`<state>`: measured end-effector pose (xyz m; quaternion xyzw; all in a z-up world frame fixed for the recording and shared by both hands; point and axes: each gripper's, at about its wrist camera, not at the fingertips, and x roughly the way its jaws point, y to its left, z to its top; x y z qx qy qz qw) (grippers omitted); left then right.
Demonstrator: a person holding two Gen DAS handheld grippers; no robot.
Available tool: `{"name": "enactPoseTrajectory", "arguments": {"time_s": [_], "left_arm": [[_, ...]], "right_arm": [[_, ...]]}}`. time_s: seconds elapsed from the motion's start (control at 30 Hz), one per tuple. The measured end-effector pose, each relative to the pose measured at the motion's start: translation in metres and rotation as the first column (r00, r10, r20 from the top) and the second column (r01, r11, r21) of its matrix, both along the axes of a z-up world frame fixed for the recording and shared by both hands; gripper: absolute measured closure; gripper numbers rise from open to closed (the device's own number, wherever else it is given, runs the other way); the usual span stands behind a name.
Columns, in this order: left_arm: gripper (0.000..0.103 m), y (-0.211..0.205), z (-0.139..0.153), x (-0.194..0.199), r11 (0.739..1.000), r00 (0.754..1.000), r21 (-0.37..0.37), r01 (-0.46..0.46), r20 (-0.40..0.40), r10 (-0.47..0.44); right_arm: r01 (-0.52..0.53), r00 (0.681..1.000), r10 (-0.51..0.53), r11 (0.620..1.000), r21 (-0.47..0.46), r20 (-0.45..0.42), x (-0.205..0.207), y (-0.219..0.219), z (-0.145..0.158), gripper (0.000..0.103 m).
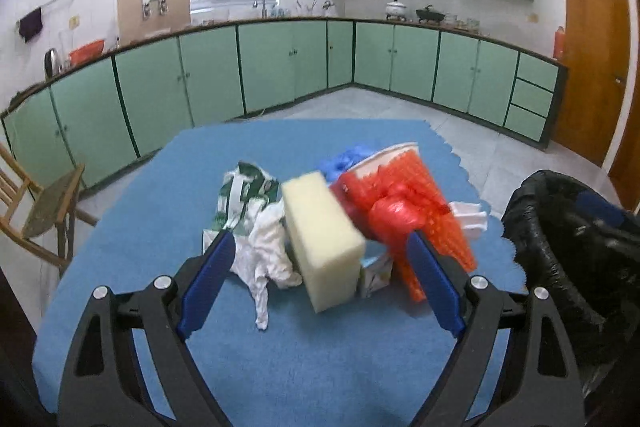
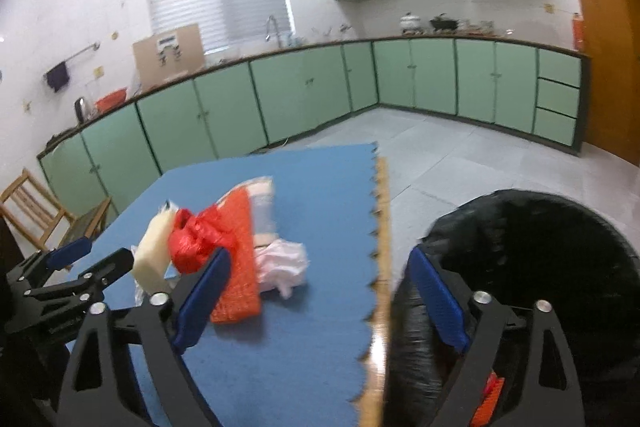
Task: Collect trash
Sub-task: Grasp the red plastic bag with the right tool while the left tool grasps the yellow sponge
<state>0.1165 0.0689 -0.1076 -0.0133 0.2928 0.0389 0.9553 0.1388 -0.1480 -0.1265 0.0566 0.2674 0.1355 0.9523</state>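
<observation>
A heap of trash lies on the blue mat (image 1: pixel 280 367): a cream sponge block (image 1: pixel 324 239), a white crumpled rag (image 1: pixel 268 255), a green-white wrapper (image 1: pixel 244 195), a red mesh bag (image 1: pixel 416 211) over a paper cup, a blue glove (image 1: pixel 344 159). My left gripper (image 1: pixel 320 283) is open, its fingers on either side of the sponge and rag. My right gripper (image 2: pixel 320 295) is open and empty, over the mat's right edge, beside the black-lined bin (image 2: pixel 540 267). The left gripper (image 2: pixel 68 267) shows in the right wrist view.
The bin (image 1: pixel 572 239) stands at the table's right side. A wooden chair (image 1: pixel 44 211) stands left of the table. Green cabinets (image 1: pixel 280 63) run along the far walls. A wooden door (image 1: pixel 592 63) is at the right.
</observation>
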Motion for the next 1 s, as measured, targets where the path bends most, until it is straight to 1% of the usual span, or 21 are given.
{"name": "enactPoseTrajectory", "arguments": {"time_s": [0.07,0.13,0.3,0.4,0.5,0.57,0.67,0.73,0.9,1.0], "left_arm": [[0.019,0.002,-0.004,0.006,1.000,1.000,-0.010,0.000,-0.010,0.000],[0.020,0.003,-0.008,0.010,1.000,1.000,-0.018,0.003,-0.015,-0.004],[0.024,-0.004,-0.025,0.017,1.000,0.999,-0.023,0.010,-0.032,-0.011],[0.031,-0.004,-0.033,0.026,1.000,0.999,-0.022,0.006,-0.050,-0.007],[0.046,-0.001,-0.042,0.031,0.999,0.998,-0.032,-0.005,-0.066,0.002],[0.060,0.003,-0.045,0.034,0.999,0.997,-0.047,0.000,-0.076,-0.003],[0.064,0.012,-0.045,0.030,0.997,0.997,-0.071,0.002,-0.073,-0.007],[0.065,0.016,-0.043,0.025,0.998,0.998,-0.070,-0.006,-0.065,0.002],[0.066,0.026,-0.038,0.013,0.996,0.998,-0.086,-0.007,-0.061,0.002],[0.066,0.029,-0.037,0.009,0.996,0.998,-0.089,0.002,-0.066,-0.008]], "right_arm": [[-0.027,0.999,0.026,1.000,-0.012,-0.035,0.007,0.010,-0.012,0.028],[-0.042,0.997,0.041,0.999,-0.011,-0.060,0.011,0.015,-0.020,0.033],[-0.050,0.995,0.048,0.999,-0.018,-0.090,0.014,0.014,-0.030,0.038],[-0.052,0.994,0.050,0.999,-0.016,-0.095,0.017,0.011,-0.030,0.040],[-0.062,0.993,0.060,0.998,-0.017,-0.098,0.019,0.012,-0.031,0.040],[-0.076,0.992,0.075,0.997,-0.010,-0.102,0.021,0.015,-0.031,0.041],[-0.115,0.988,0.114,0.993,-0.003,-0.103,0.022,0.026,-0.032,0.041],[-0.143,0.985,0.142,0.990,-0.002,-0.102,0.022,0.034,-0.033,0.041],[-0.194,0.972,0.190,0.981,-0.017,-0.138,0.025,0.051,-0.043,0.042],[-0.211,0.963,0.205,0.977,-0.013,-0.177,0.029,0.056,-0.052,0.049]]}}
